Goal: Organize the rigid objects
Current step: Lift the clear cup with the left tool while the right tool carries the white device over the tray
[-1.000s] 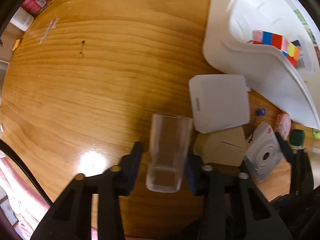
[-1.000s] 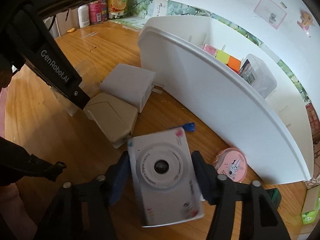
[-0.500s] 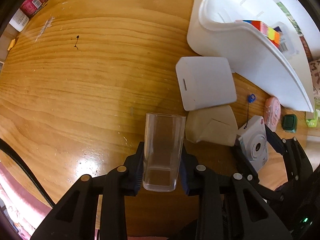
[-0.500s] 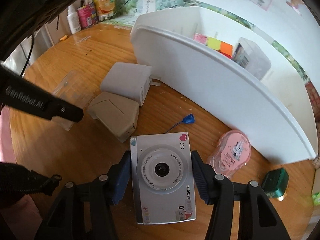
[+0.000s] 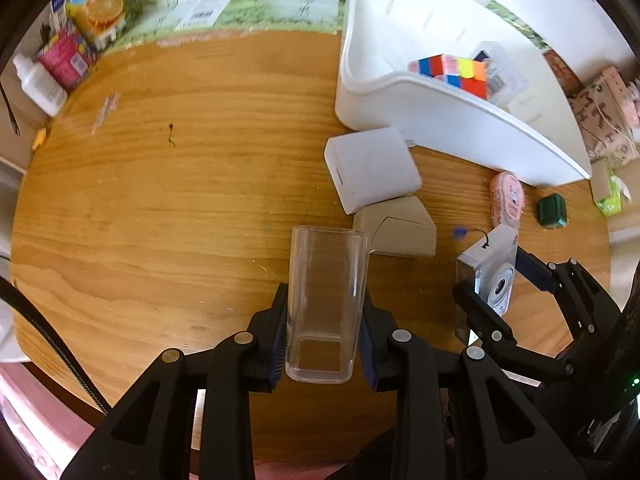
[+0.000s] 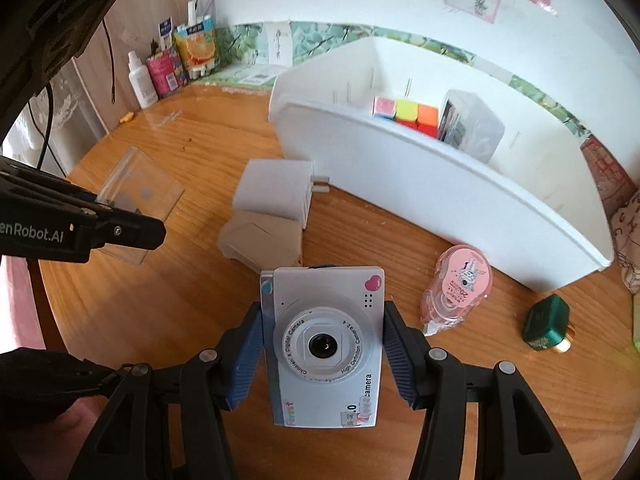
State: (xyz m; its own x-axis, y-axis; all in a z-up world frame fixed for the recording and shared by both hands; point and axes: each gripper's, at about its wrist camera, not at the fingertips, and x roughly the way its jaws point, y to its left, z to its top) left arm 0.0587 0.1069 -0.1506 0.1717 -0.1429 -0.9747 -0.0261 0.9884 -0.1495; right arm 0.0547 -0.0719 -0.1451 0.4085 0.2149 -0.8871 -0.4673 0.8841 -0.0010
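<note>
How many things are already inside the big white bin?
2 that I can see: a colourful puzzle cube and, right beside it, a clear plastic box, both behind the white bin's front wall. That wall could hide smaller things lower down.

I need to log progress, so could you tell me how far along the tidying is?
Done: a colour cube and a clear box sit in the white organizer.

In hand: the left gripper holds a clear glass; the right gripper holds a toy camera.

Left on the table: white box, beige box, pink tape dispenser, green item.
</note>
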